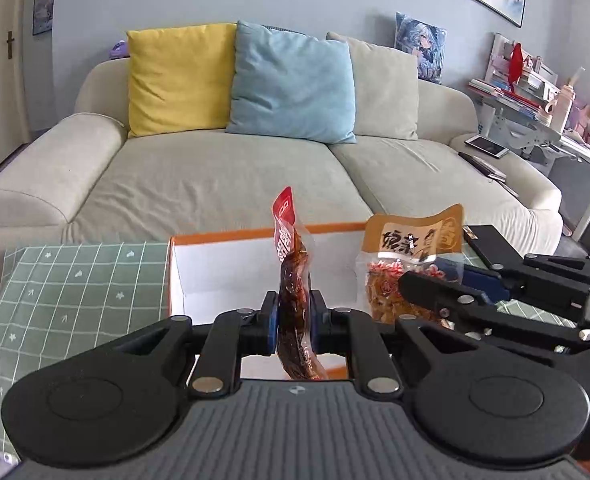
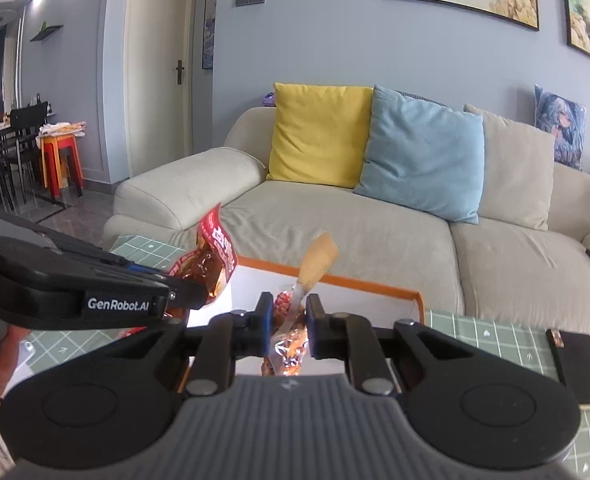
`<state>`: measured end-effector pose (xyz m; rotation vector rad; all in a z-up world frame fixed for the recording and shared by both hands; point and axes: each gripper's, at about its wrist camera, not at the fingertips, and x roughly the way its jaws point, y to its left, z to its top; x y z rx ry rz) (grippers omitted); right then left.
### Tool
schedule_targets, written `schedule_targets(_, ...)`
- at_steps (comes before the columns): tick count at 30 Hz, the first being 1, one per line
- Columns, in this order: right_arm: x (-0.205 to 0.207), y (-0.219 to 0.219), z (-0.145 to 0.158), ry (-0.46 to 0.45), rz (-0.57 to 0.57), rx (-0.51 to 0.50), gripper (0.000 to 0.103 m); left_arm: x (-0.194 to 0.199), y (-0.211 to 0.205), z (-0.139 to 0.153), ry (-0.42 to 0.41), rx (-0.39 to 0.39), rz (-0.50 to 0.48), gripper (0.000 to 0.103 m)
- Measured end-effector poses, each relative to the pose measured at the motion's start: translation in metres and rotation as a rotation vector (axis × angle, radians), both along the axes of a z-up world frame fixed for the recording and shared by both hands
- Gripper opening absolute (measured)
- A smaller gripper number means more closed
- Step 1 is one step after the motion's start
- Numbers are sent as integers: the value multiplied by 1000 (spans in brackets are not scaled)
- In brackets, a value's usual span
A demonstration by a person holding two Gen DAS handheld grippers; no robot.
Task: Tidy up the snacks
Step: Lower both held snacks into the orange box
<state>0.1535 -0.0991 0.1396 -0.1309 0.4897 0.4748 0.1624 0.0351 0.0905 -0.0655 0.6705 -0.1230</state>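
Each camera sits just behind its own gripper, looking forward and slightly down along the fingers, close over the orange-rimmed box (image 1: 231,236) on the checked tablecloth (image 1: 67,288). Both face the sofa (image 1: 215,176) with its cushions; each view also catches the other gripper beside it.

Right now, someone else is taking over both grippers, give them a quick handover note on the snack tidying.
Left gripper: shut on the red snack packet.
Right gripper: shut on the tan snack packet.
Both packets are in the air, near the orange-rimmed white box on the green checked tablecloth.
Done: both picked up.
Left: put them in the box, probably; the visible part of its inside looks bare.
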Motion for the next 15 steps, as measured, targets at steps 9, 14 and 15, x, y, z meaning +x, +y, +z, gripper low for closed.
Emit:
schedule_targets(9, 46, 22, -24, 20, 3, -67, 13, 40, 6, -23, 63, 24, 25, 16)
schedule_targets(14, 67, 31, -46, 67, 5, -97, 13, 55, 11, -42, 113, 39, 37, 16)
schedule_targets(15, 69, 33, -50, 79, 7, -98, 13, 58, 12, -44, 120, 37, 37, 16)
